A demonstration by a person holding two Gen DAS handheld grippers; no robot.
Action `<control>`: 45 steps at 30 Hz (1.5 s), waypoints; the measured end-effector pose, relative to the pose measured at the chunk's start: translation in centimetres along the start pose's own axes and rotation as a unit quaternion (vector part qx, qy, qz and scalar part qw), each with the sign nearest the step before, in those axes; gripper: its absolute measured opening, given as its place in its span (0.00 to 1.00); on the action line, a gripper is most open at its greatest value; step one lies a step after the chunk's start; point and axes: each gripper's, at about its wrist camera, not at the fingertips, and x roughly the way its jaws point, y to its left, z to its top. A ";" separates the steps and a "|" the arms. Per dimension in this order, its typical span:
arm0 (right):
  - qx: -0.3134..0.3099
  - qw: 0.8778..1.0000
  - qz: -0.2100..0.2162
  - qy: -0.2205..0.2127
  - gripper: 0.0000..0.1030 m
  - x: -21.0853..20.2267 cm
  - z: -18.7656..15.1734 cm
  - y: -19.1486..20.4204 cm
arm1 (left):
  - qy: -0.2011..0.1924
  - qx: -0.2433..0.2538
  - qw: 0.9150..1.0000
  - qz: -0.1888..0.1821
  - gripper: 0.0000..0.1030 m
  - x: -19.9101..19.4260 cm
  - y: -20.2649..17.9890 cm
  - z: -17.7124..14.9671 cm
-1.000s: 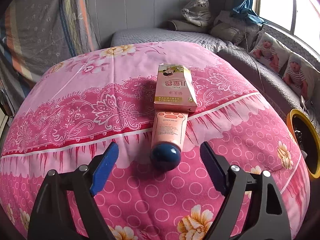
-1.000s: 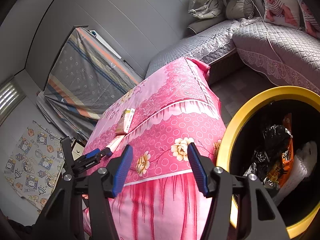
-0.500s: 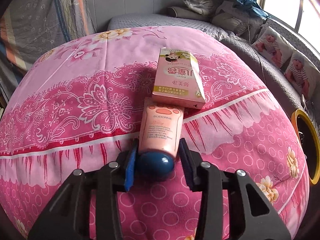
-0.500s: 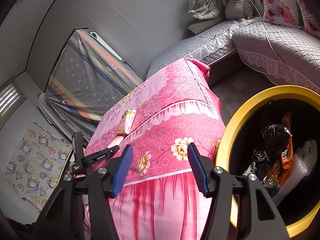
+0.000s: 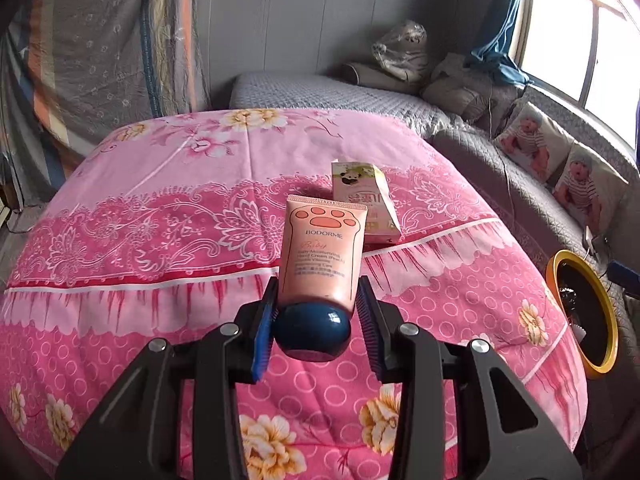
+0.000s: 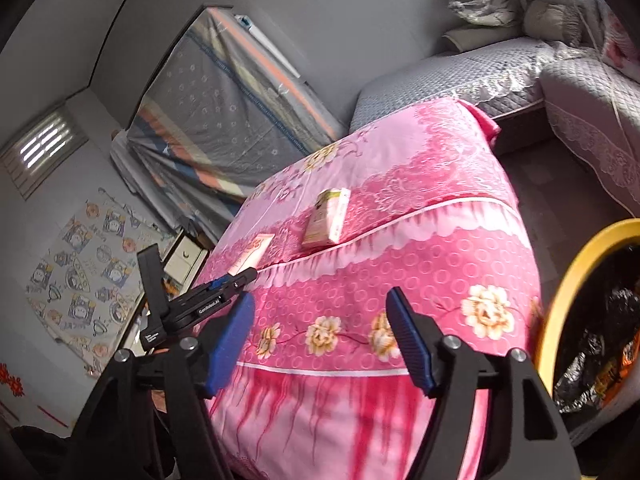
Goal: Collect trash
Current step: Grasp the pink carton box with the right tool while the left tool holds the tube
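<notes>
My left gripper (image 5: 316, 308) is shut on the dark blue cap end of a pink hand cream tube (image 5: 322, 248), which is lifted off the pink flowered cloth (image 5: 160, 216) with its crimped end tilted up. Behind it a pink carton (image 5: 366, 204) lies flat on the cloth. In the right wrist view the carton (image 6: 328, 218) rests near the cloth's fold, and the left gripper (image 6: 236, 276) with the tube (image 6: 252, 256) shows at the left. My right gripper (image 6: 320, 340) hangs beside the cloth with its jaws opening and nothing between them. A yellow-rimmed bin (image 6: 560, 312) holds wrappers at the right.
The yellow-rimmed bin (image 5: 560, 276) stands on the floor right of the cloth-covered table. A grey quilted sofa (image 5: 500, 160) with baby-print cushions (image 5: 560, 164) runs along the back and right. A striped folded mattress (image 6: 224, 120) leans on the wall at the left.
My left gripper closed on the tube's cap and raised it off the cloth. My right gripper swung left away from the bin and its jaws widened.
</notes>
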 end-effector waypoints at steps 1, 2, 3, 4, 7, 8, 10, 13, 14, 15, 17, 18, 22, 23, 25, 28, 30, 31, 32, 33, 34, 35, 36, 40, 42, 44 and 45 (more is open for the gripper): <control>-0.012 1.000 -0.001 0.012 0.63 1.4 0.4 1.0 | -0.009 -0.007 1.000 0.000 0.35 -0.9 0.3 -0.2; -0.022 0.999 -0.005 0.023 0.63 2.6 0.8 1.8 | -0.020 -0.015 1.000 0.000 0.35 -1.8 0.7 -0.3; -0.034 0.999 -0.006 0.035 0.63 4.0 1.3 2.6 | -0.032 -0.023 0.999 0.003 0.35 -2.9 1.1 -0.7; -0.044 0.998 -0.011 0.045 0.63 5.5 1.8 3.3 | -0.042 -0.029 0.999 0.009 0.35 -3.6 1.5 -0.9; -0.052 0.995 -0.033 0.078 0.63 10.4 3.7 4.4 | -0.066 -0.044 0.997 0.022 0.35 -5.7 2.3 -1.5; -0.051 0.994 -0.039 0.093 0.63 12.3 4.4 4.7 | -0.072 -0.046 0.996 0.024 0.35 -6.3 2.6 -1.7; -0.051 0.990 -0.062 0.113 0.63 15.4 5.4 5.0 | -0.081 -0.050 0.995 0.024 0.35 -7.3 2.9 -2.0; -0.044 0.985 -0.099 0.136 0.63 19.4 6.8 4.6 | -0.090 -0.057 0.994 0.016 0.35 -8.5 3.4 -2.3; -0.043 0.983 -0.109 0.142 0.63 20.6 7.1 4.6 | -0.094 -0.060 0.994 0.015 0.35 -8.9 3.7 -2.4; -0.043 0.981 -0.120 0.145 0.63 21.6 7.5 4.5 | -0.096 -0.060 0.993 0.014 0.35 -9.1 3.7 -2.6; -0.046 0.977 -0.143 0.151 0.63 23.5 8.0 4.4 | -0.104 -0.060 0.993 0.016 0.35 -9.6 3.9 -2.8; -0.045 0.975 -0.153 0.154 0.63 24.4 8.2 4.3 | -0.108 -0.059 0.992 0.018 0.35 -9.8 4.0 -2.8; -0.038 0.967 -0.195 0.162 0.63 27.1 9.1 3.1 | -0.117 -0.064 0.991 0.011 0.35 -10.3 4.5 -3.1; -0.038 0.966 -0.199 0.163 0.63 27.5 9.2 3.0 | -0.119 -0.064 0.991 0.009 0.35 -10.5 4.6 -3.2; -0.036 0.964 -0.203 0.169 0.63 28.4 9.3 2.8 | -0.121 -0.063 0.991 0.006 0.35 -10.6 4.6 -3.3; -0.043 0.960 -0.217 0.174 0.63 29.6 9.3 2.8 | -0.123 -0.062 0.990 0.007 0.35 -10.6 4.9 -3.4; -0.041 0.958 -0.223 0.175 0.63 30.1 9.3 2.5 | -0.124 -0.064 0.990 0.005 0.35 -10.6 4.9 -3.5; -0.042 0.957 -0.224 0.177 0.63 30.4 9.2 2.4 | -0.123 -0.065 0.990 0.005 0.35 -10.5 5.0 -3.5; -0.041 0.957 -0.226 0.178 0.63 30.6 9.1 2.5 | -0.122 -0.065 0.990 0.006 0.35 -10.5 5.0 -3.6; -0.039 0.957 -0.226 0.176 0.63 30.8 9.1 2.4 | -0.122 -0.065 0.990 0.007 0.35 -10.4 5.0 -3.6; -0.040 0.957 -0.226 0.176 0.63 30.9 9.1 2.4 | -0.121 -0.065 0.990 0.007 0.35 -10.4 5.0 -3.5; -0.045 0.957 -0.227 0.176 0.63 31.0 9.1 2.6 | -0.120 -0.065 0.991 0.007 0.35 -10.4 4.9 -3.5; -0.050 0.956 -0.229 0.176 0.63 31.2 9.2 2.7 | -0.120 -0.066 0.991 0.007 0.35 -10.4 4.8 -3.4; -0.061 0.953 -0.236 0.178 0.58 31.4 9.0 2.9 | -0.126 -0.066 0.990 0.014 0.35 -11.1 4.0 -3.0; -0.072 0.955 -0.239 0.162 0.32 30.8 9.2 3.4 | -0.131 -0.062 0.989 0.019 0.35 -11.6 3.5 -2.8; -0.068 0.961 -0.223 0.151 0.26 29.8 9.8 3.4 | -0.137 -0.055 0.989 0.026 0.35 -12.3 2.8 -2.6; -0.063 0.963 -0.214 0.153 0.23 29.4 10.0 3.3 | -0.139 -0.053 0.989 0.025 0.35 -12.5 2.6 -2.5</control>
